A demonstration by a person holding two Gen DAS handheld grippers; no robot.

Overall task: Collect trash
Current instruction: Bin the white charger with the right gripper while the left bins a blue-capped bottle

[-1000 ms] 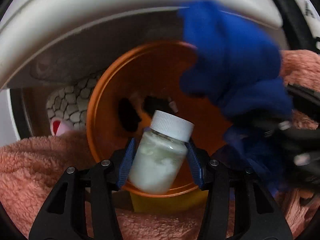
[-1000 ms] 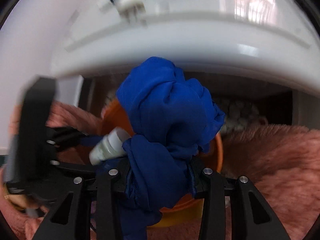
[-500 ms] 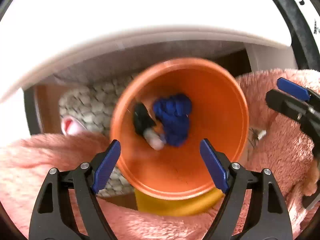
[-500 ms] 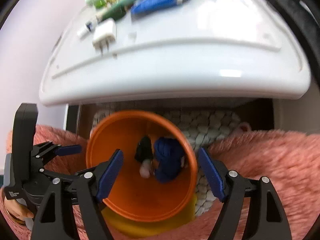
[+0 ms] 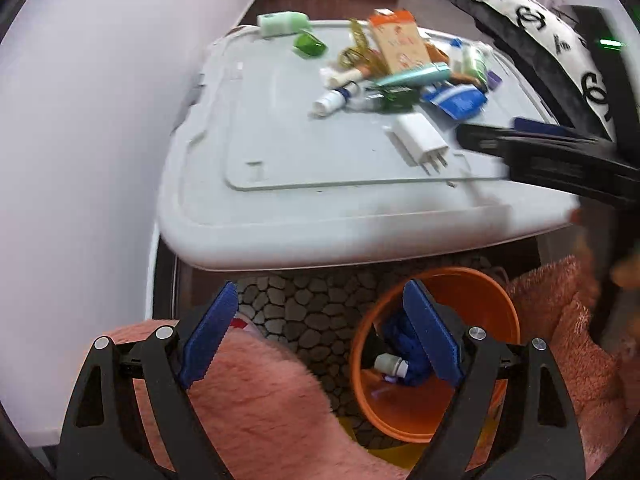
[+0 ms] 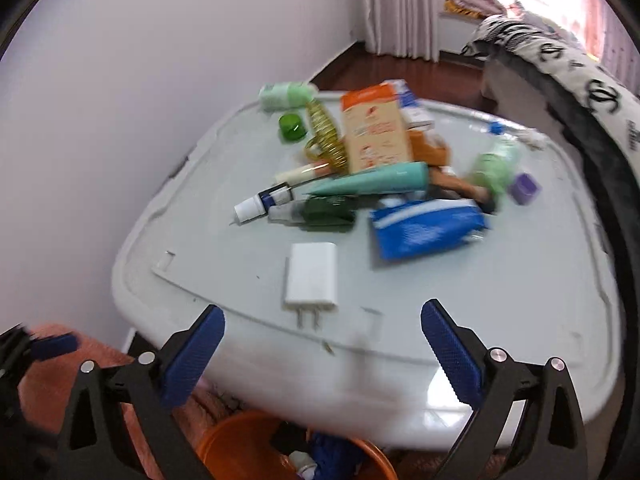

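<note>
With a blue cloth (image 5: 400, 340) and a small white-capped bottle (image 5: 390, 363) already lying in the orange bin (image 5: 480, 280) at lower right, the heap of trash (image 6: 384, 172) at upper centre on the grey lid (image 6: 240, 280) is judged still to be collected, both the left gripper (image 5: 320, 332) and right gripper (image 6: 320, 348) being spread wide and empty.

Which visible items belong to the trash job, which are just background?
Job:
orange plastic bin
crumpled blue cloth in it
small white-capped bottle in it
litter pile on the grey tub lid

Background:
pink fluffy blanket
logo-print bedding
pebble-pattern mat
</note>
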